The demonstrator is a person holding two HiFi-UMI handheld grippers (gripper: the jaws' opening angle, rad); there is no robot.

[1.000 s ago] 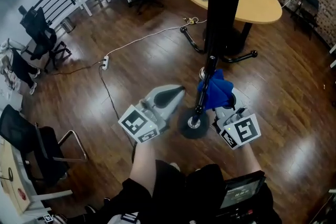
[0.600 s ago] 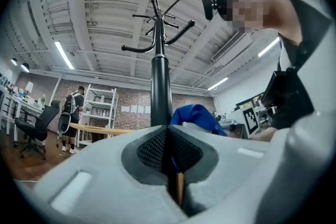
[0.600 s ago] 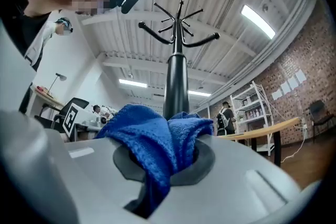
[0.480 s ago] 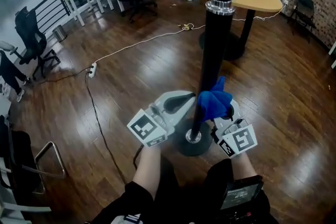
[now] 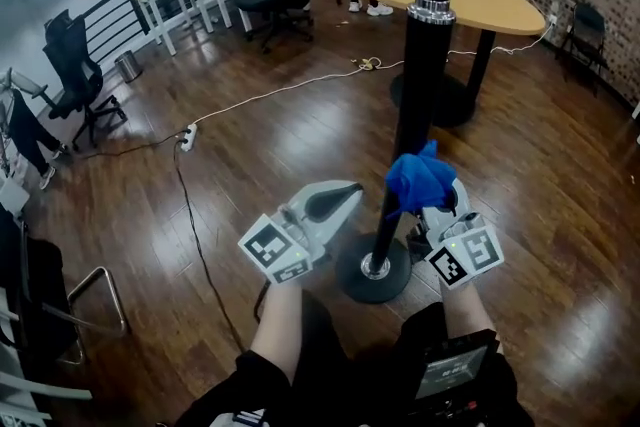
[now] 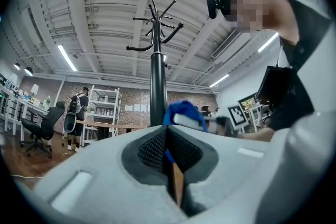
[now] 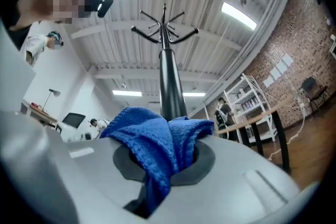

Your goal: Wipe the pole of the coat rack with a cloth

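Now that my right claw [image 5: 430, 195], clamped on the blue cloth [image 5: 418, 177], has crept up the pole [image 5: 418, 85], wiping looks under way, my left claw [image 5: 345, 191] idling closed and empty.

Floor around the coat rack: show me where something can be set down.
Free: the floor right of the pole, between the base and the round table; and the patch left of the pole, between the white cable and the black cable. Crowded: at the base, where the left gripper and the right gripper with the cloth flank the pole.
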